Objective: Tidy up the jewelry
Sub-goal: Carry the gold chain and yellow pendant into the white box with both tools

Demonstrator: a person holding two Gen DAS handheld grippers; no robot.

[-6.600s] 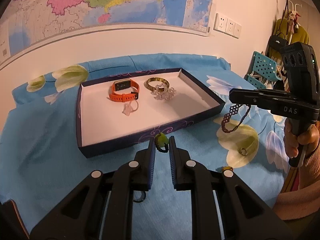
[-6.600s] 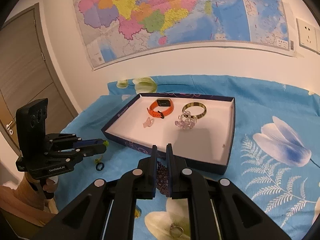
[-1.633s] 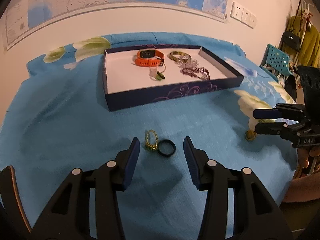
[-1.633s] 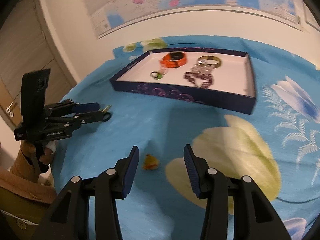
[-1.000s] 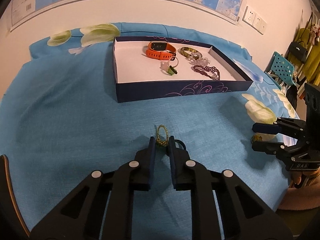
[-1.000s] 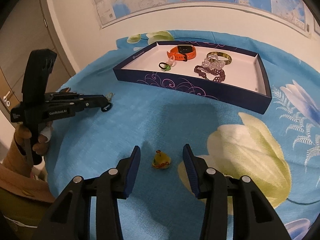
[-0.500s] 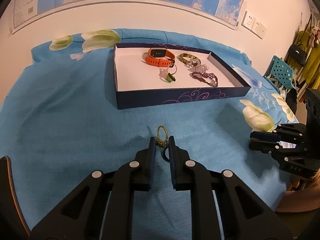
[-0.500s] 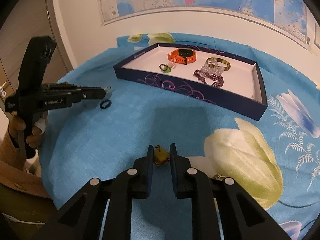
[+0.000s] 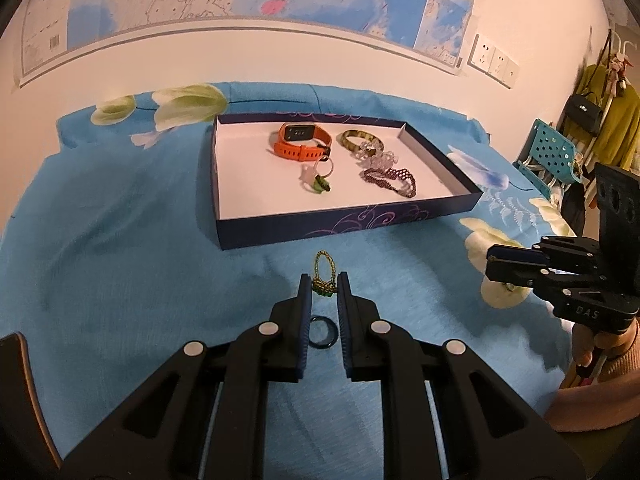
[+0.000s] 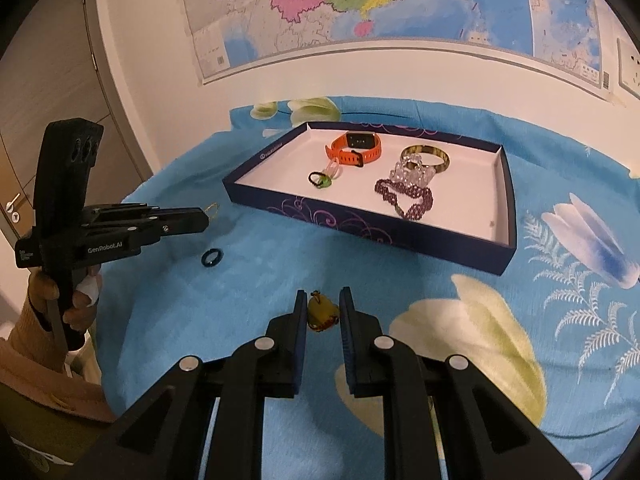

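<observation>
My left gripper [image 9: 324, 280] is shut on a gold beaded ring [image 9: 322, 288], whose loop sticks out past the fingertips. A black ring [image 9: 323, 332] lies on the blue cloth below the fingers. The right wrist view shows the same left gripper [image 10: 204, 216] at the left, above the black ring [image 10: 211, 258]. My right gripper [image 10: 323, 298] is shut on a small yellow charm [image 10: 323, 313], just above the cloth. The dark blue tray [image 9: 348, 224] holds an orange watch [image 9: 302, 142], a gold bangle [image 9: 352, 138], a crystal bracelet, a purple beaded bracelet [image 9: 390, 180] and a green-and-black ring.
A small ring [image 9: 509, 287] lies on a pale flower print under the right gripper [image 9: 496, 268]. A person's hands and sleeves hold both tools. A wall map hangs behind the table, a door stands at the left, and a blue chair and hung clothes are at the right.
The right gripper closed on the yellow charm and rose a little with it. The left gripper kept its hold on the gold ring; the black ring stayed on the cloth.
</observation>
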